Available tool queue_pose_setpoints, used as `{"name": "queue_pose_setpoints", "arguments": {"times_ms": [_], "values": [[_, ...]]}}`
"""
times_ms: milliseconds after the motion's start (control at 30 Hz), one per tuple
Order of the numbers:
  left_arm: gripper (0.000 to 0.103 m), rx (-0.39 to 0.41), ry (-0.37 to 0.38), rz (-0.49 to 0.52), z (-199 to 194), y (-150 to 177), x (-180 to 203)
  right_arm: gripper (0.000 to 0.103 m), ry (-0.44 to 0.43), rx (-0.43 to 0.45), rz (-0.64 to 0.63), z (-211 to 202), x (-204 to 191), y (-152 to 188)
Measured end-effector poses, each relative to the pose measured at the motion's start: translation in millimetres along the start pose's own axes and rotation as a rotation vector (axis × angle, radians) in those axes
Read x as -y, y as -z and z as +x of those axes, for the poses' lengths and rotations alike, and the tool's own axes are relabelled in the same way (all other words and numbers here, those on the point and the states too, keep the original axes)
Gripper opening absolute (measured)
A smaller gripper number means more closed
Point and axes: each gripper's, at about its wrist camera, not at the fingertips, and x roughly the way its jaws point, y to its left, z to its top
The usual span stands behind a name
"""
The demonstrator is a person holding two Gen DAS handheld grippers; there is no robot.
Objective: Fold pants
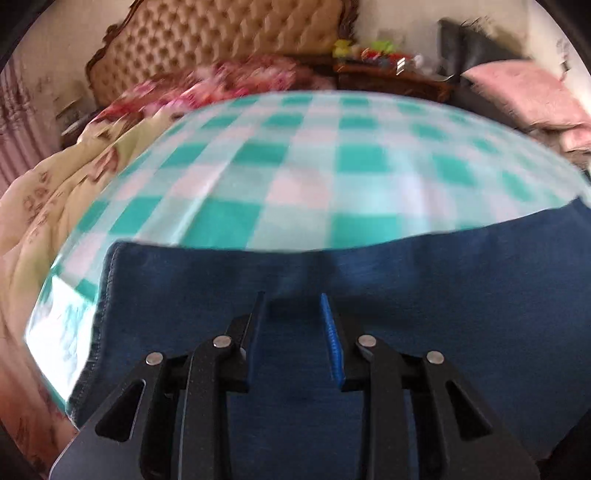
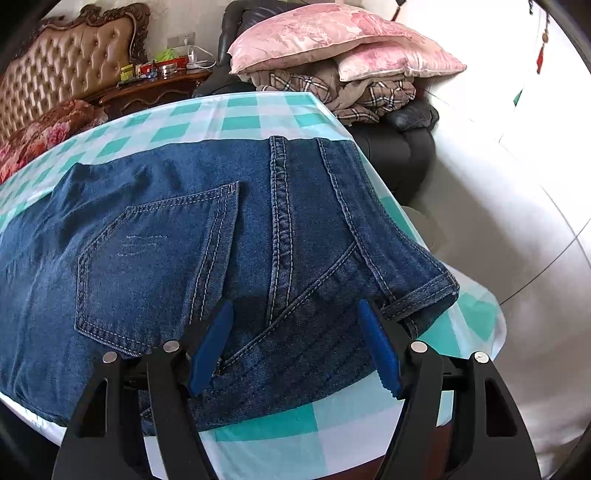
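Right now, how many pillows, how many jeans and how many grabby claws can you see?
Pink pillows: 2, a top pillow and a lower pillow
Jeans: 1
Grippers: 2, the left gripper and the right gripper
Total: 5

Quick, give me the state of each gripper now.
Left gripper: open, nothing between the jaws, above the dark blue denim jeans.
Right gripper: open wide, above the jeans' waistband end, gripping nothing.
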Motion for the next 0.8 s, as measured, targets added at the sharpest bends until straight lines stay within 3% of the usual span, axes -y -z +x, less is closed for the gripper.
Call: {"name": "queue_pose_setpoints", "arguments": {"times_ms": [67, 100, 133, 233, 333, 433, 533, 633, 733, 800], "values": [[0.030, -0.004, -0.046, -0.036, -1, 0, -21, 0.066, 0.012, 0.019, 0.009, -9, 0, -6], [0.030, -0.014, -0.152, -0.046, -3, -1, -37, 0.066, 0.012, 0.037, 0.008, -15, -3, -9], [0.029, -0.015, -0.188, -0.060, -5, -1, -48, 0.066, -0.009, 0.056, 0.006, -22, -6, -13], [0.028, -0.015, -0.208, -0.130, -21, 1, -76, 0.067, -0.082, 0.095, -0.025, -40, -31, -26], [0.028, 0.046, -0.100, -0.069, -47, 4, -53, 0.067, -0.131, 0.111, -0.093, -44, -69, -32], [0.028, 0.052, 0.010, -0.039, -57, 15, -25, 0.067, -0.114, 0.074, -0.103, -29, -83, -35], [0.029, 0.049, 0.073, -0.025, -60, 31, -7, 0.067, 0.004, 0.032, -0.107, -5, -75, -32], [0.029, 0.006, 0.043, 0.018, -43, 49, 0, 0.067, 0.013, -0.014, -0.046, 11, -51, -23], [0.030, 0.023, 0.029, -0.026, -41, 59, -23, 0.069, 0.069, -0.004, -0.023, 9, -36, -20], [0.031, 0.021, -0.095, -0.059, -44, 60, -46, 0.069, 0.097, 0.011, 0.002, -5, -38, -25]]}}
